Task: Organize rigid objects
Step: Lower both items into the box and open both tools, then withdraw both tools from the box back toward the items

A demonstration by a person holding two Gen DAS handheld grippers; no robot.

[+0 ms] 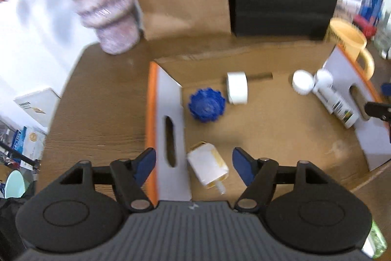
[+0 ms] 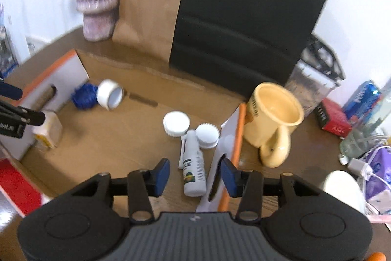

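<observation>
The left gripper (image 1: 193, 160) stands open over the near left corner of the cardboard box (image 1: 281, 129), its blue pads astride the box's left wall and a small white-and-yellow bottle (image 1: 207, 166) that lies on its side on the box floor, pads clear of it; the right gripper (image 2: 194, 174) is likewise open, above a white spray bottle (image 2: 194, 173) lying just beside the box's right wall, nothing pressed between its pads; both bottles look light, stiff plastic, likely slick and apt to roll, so a grasp across the body's middle seems safest, away from the thin nozzle; the white tape roll (image 1: 237, 87) and blue ridged piece (image 1: 206, 105) lie near each other at the far left of the box, two white caps (image 2: 176, 124) near the spray bottle's top; the yellow mug (image 2: 272, 120) stands outside the box by its right wall, probably heavier and breakable, best taken by rim or handle; motion blur smears labels, the blue piece's nature is unclear, and whether the small bottle touches the wall cannot be told
</observation>
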